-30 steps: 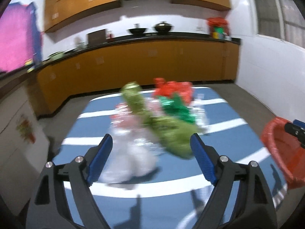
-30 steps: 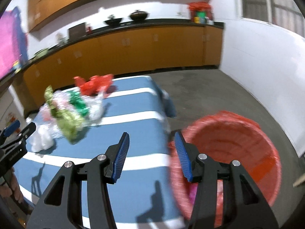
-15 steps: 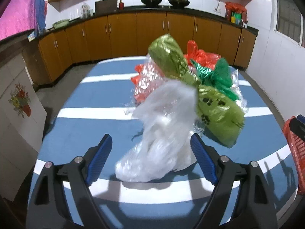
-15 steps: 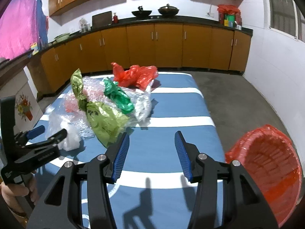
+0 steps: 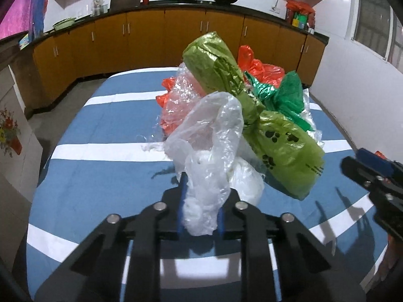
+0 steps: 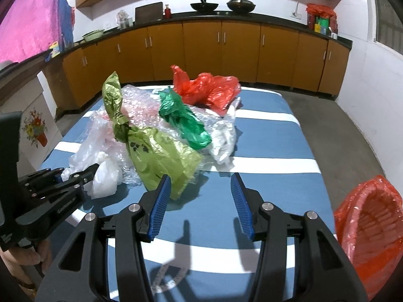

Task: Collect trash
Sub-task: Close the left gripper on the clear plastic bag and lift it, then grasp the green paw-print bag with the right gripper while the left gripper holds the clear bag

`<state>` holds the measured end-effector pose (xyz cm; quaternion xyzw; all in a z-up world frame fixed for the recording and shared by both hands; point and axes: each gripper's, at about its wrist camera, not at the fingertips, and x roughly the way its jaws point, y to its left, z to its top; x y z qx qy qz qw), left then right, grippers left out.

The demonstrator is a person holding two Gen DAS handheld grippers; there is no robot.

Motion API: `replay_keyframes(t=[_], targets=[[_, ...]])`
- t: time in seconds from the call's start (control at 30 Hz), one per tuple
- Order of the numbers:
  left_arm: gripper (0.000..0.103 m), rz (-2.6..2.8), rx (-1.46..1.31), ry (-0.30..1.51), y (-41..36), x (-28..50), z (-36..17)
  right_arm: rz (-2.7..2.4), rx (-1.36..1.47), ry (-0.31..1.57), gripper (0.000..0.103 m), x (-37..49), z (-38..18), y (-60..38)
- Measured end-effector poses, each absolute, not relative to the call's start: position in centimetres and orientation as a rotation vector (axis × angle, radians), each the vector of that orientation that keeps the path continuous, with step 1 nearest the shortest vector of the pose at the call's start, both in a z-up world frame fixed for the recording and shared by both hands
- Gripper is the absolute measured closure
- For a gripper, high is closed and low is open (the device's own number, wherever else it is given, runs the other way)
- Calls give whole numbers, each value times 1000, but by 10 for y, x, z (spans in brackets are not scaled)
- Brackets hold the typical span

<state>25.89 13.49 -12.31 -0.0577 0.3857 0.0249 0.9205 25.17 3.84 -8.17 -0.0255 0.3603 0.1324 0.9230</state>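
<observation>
- Left wrist view: left gripper [image 5: 200,216], spread wide a moment ago, is closing, pinching the white plastic bag [image 5: 209,166]; collection begins.
- Right gripper [image 6: 199,201] stays half-spread, empty, near the red bin [image 6: 370,229].

Two close wrist views, shared table [image 5: 105,166]

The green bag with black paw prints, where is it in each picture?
Left wrist view: the light green plastic bag with black paw prints lies right of centre, behind the clear white plastic bag in the left tool.
Right wrist view: it lies left of centre, just beyond the right tool.
Shared landmark: the crumpled red plastic bag behind the pile.
</observation>
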Motion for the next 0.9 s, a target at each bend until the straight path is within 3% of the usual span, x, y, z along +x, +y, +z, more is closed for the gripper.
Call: replay_keyframes(t=[0.8,0.9], targets=[[86,188,-148,694,190,231,-86,359,-47,781,53,285,-92,89],[86,193,-146,699,192,233,-87,358,-49,802,57,287,-97,87]])
